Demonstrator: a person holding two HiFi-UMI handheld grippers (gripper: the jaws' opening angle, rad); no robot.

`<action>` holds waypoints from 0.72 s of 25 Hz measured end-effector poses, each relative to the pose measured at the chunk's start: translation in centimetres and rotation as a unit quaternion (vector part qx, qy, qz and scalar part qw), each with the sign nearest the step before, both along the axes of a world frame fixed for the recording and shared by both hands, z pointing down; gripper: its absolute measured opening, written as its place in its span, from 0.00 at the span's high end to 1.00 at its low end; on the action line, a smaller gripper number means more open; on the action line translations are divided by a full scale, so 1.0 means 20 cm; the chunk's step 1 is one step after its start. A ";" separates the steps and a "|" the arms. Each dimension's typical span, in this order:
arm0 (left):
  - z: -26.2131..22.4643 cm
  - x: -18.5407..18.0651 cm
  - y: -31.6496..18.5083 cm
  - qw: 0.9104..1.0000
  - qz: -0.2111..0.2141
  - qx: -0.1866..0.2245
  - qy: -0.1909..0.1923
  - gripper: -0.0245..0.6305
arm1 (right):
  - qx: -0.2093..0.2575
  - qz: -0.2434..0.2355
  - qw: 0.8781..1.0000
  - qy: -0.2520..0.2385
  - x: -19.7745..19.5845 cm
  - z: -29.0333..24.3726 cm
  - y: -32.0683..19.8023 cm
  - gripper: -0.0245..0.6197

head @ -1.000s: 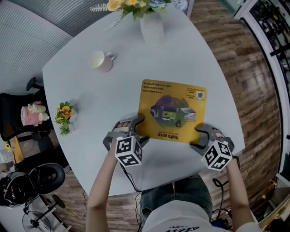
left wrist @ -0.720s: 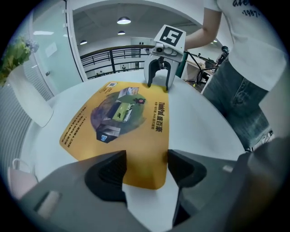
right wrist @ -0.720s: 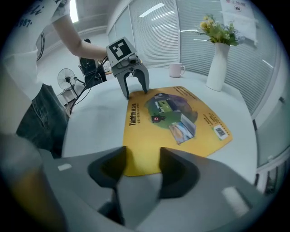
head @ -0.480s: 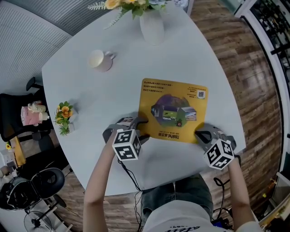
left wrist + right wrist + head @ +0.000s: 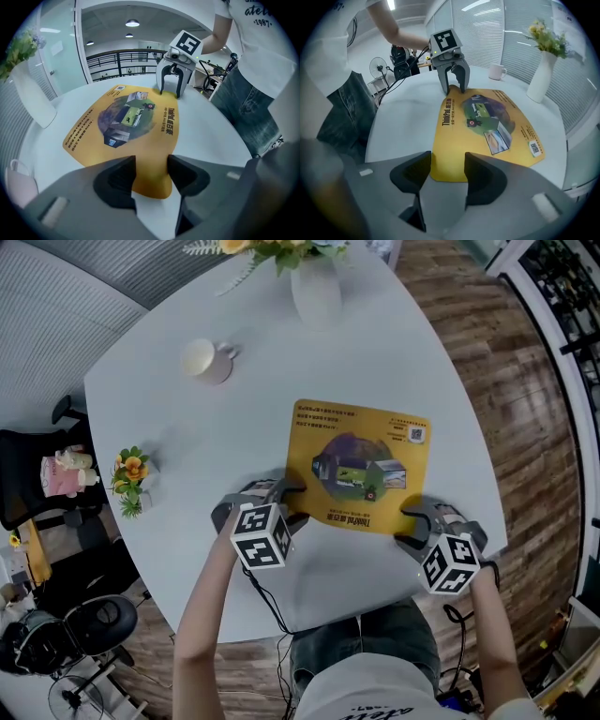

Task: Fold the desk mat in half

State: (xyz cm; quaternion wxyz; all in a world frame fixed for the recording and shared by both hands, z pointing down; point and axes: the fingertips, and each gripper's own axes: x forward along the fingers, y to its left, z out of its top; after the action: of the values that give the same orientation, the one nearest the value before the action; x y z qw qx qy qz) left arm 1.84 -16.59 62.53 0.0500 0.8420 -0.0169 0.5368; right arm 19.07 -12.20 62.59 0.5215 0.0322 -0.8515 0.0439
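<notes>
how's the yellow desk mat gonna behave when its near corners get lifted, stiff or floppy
Probably floppy: the desk mat looks very thin and lies flush on the table, so it should sag between lifted corners. Likely light, being so thin. Its near edge hugs the table, so the open left gripper and right gripper may struggle to get under it.

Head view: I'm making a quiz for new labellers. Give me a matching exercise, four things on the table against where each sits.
Things:
1. desk mat
2. mug
3. vase
4. potted flowers

Places:
A. far edge of the table
B. left edge
C. near side, lying flat
D. far left part, between the vase and the potted flowers

Pairs: 1-C, 2-D, 3-A, 4-B
</notes>
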 end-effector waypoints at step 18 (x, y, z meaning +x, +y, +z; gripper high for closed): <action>-0.05 0.02 -0.07 0.999 -0.021 0.036 0.007 0.80 | 0.037 0.061 0.997 -0.022 0.02 -0.05 -0.12 0.83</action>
State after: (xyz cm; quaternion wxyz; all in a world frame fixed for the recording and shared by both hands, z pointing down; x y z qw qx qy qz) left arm 2.33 -18.08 61.44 0.0314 0.8463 -0.0538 0.5291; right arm 19.40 -14.66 61.53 0.4975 0.1023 -0.8602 0.0448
